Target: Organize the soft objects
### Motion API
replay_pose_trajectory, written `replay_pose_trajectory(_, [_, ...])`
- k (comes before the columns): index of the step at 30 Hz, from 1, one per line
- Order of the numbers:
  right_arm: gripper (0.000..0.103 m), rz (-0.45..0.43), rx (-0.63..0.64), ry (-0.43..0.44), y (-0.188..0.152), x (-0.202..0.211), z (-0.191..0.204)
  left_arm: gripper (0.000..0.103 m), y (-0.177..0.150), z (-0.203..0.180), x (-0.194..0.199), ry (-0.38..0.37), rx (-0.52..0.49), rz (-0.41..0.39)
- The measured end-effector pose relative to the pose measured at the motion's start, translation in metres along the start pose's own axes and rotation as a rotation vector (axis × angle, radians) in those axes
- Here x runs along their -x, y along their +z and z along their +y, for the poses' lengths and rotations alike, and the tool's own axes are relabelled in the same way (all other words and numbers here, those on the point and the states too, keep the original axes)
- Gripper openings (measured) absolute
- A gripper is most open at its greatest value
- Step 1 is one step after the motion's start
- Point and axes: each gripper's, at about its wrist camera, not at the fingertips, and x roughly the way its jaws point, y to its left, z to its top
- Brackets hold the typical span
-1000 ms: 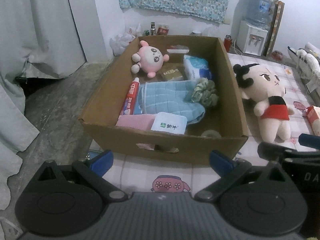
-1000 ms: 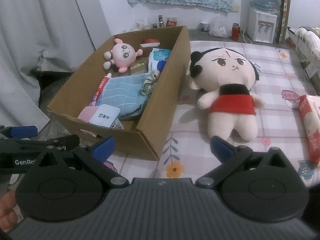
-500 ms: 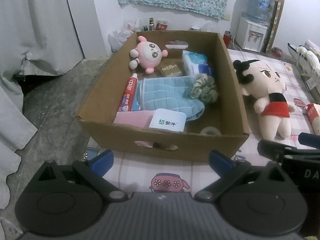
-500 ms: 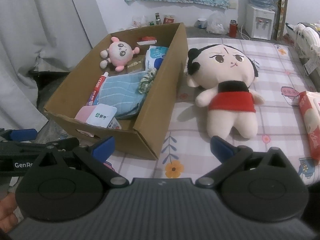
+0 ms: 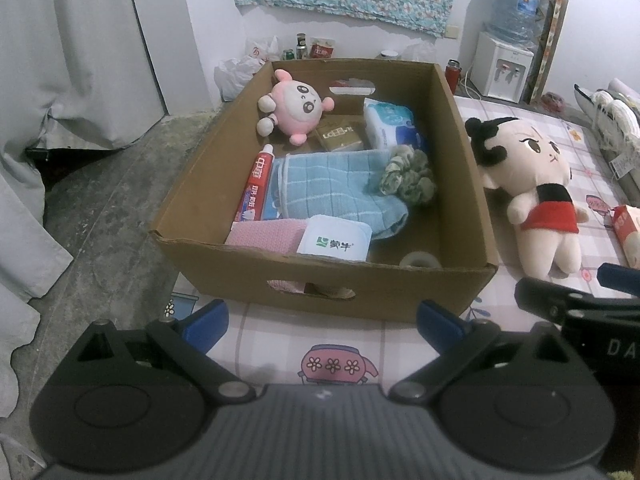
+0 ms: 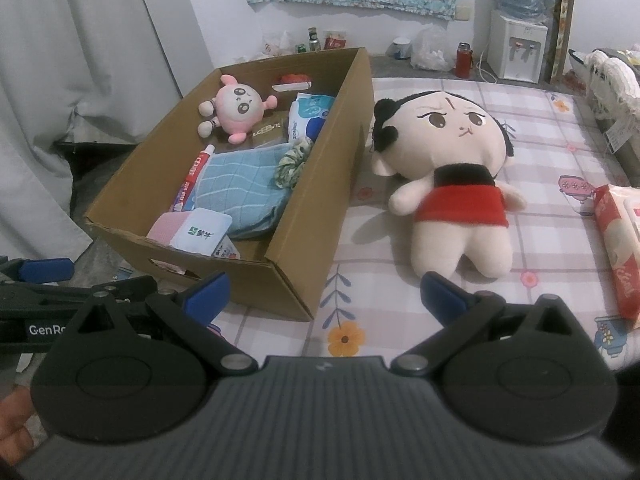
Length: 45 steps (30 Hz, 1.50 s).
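An open cardboard box (image 5: 320,284) (image 6: 312,216) stands on the patterned mat. In it lie a pink plush (image 5: 294,108) (image 6: 236,108), a blue towel (image 5: 332,188) (image 6: 240,184), a green scrunchie (image 5: 408,176) (image 6: 292,164), a pink cloth (image 5: 264,238) and packets. A large doll in a red dress (image 5: 536,184) (image 6: 452,172) lies on the mat right of the box. My left gripper (image 5: 322,320) is open and empty in front of the box. My right gripper (image 6: 324,292) is open and empty before the box's near right corner and the doll.
A toothpaste tube (image 5: 258,182), a white carton (image 5: 334,240), a tissue pack (image 5: 390,126) and a tape roll (image 5: 420,260) are in the box. A red snack pack (image 6: 618,240) lies at the mat's right. Grey curtains (image 5: 60,60) hang left; a water dispenser (image 6: 518,48) stands behind.
Both grippers have pulled back and risen slightly, so the box and doll sit a little farther off. Both stay open and empty. No object has moved.
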Motion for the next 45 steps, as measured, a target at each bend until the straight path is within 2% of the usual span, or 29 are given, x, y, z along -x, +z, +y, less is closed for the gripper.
replay_pose_trajectory(45, [0.102, 0.002, -0.014, -0.01, -0.0013, 0.001, -0.0013, 0.101, -0.0007, -0.0004, -0.0016, -0.005, -0.007, 0.01])
